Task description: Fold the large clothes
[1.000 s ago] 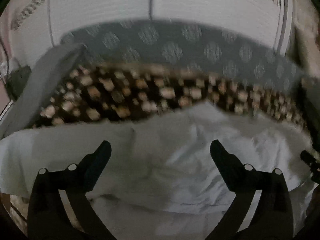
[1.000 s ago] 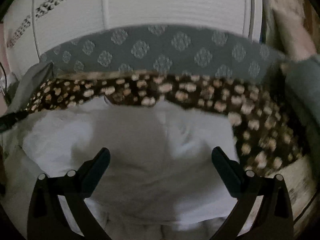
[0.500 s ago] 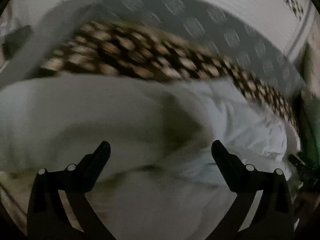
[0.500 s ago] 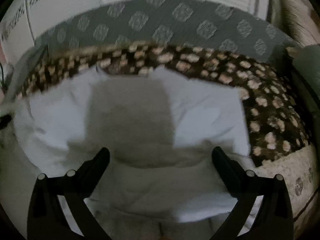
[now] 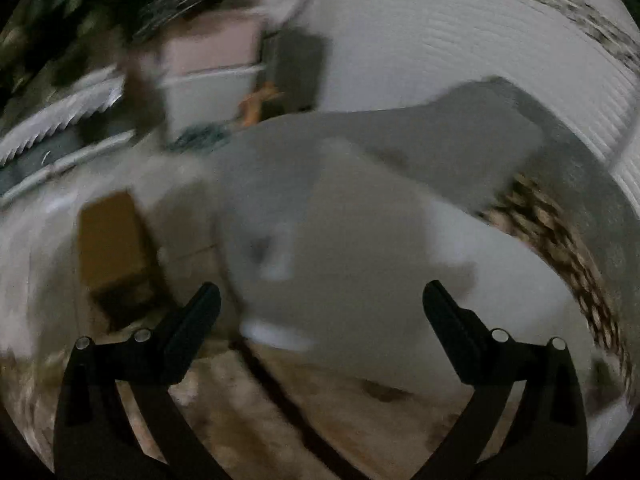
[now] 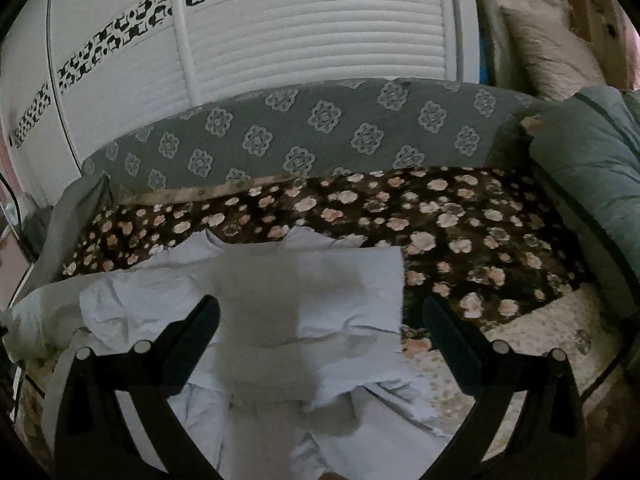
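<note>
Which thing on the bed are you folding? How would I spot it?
Find the bed by the white slatted doors. On its brown flowered blanket lies a pale shirt, the only plain, crumpled cloth there.

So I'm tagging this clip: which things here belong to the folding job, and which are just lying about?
Job:
- crumpled pale white cloth garment
- open left gripper
- open right gripper

Lying about:
- brown blanket with pink flowers
- grey quilt with flower medallions
- grey-green padded cushion
- brown cardboard box
</note>
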Available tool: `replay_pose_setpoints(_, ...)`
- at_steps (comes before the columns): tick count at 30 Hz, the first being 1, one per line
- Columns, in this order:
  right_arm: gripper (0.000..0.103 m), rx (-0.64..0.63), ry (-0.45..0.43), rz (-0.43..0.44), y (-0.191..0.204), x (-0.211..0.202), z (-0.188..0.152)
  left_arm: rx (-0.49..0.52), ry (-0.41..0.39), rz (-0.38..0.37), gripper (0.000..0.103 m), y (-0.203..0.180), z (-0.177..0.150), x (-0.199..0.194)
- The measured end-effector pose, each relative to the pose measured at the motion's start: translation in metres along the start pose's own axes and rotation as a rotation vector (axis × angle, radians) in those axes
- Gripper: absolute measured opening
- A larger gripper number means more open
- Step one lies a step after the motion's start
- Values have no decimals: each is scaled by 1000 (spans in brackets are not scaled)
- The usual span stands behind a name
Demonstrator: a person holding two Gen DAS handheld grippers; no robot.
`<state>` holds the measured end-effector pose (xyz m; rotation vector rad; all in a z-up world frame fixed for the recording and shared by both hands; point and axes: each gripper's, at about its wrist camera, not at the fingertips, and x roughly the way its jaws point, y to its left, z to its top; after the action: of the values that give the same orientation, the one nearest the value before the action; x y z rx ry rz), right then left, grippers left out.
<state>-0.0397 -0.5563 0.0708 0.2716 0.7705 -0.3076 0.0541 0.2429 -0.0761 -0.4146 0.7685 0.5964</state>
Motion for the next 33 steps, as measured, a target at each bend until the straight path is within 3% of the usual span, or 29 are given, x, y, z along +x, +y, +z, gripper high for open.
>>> replay_pose_setpoints(2, 101, 4, -6, 0, -5, -7, 2, 42, 36, 92, 100, 7, -2, 16)
replay_pose_setpoints(4, 101, 9, -11, 3, -8, -11, 4, 30, 78, 58, 100, 7, -5, 28)
replay_pose_setpoints(6, 101, 18, -14, -3, -12, -12, 6, 28, 91, -26, 86, 0, -2, 30)
replay_pose_setpoints(8, 101, 32, -9, -6, -16, -10, 6, 48, 98, -96, 28, -9, 4, 27)
replay_pose_setpoints(10, 101, 44, 3, -4, -19, -7, 6, 57, 76, -107, 5, -17, 10, 18)
replay_pose_setpoints(13, 101, 59, 6, 4, -23, -5, 7, 94, -11, -147, 2, -34, 22, -10)
replay_pose_setpoints(16, 101, 80, 1, 20, -28, -5, 9, 173, -101, -208, 2, -74, 30, -50)
replay_pose_setpoints(21, 101, 109, -5, 31, -39, -1, 12, 336, -190, -413, 2, -178, 7, -136)
replay_pose_setpoints(25, 101, 151, 20, 40, -48, 7, 9, 413, -147, -638, 2, -258, -35, -202)
replay_pose_setpoints(28, 101, 162, 15, 41, -54, 5, 9, 472, -45, -796, 2, -327, -80, -230)
replay_pose_setpoints(30, 101, 164, 9, 47, -58, 3, 11, 569, 42, -864, 2, -372, -124, -243)
replay_pose_setpoints(33, 101, 150, 17, 43, -59, 4, 12, 743, 148, -859, 8, -434, -205, -249)
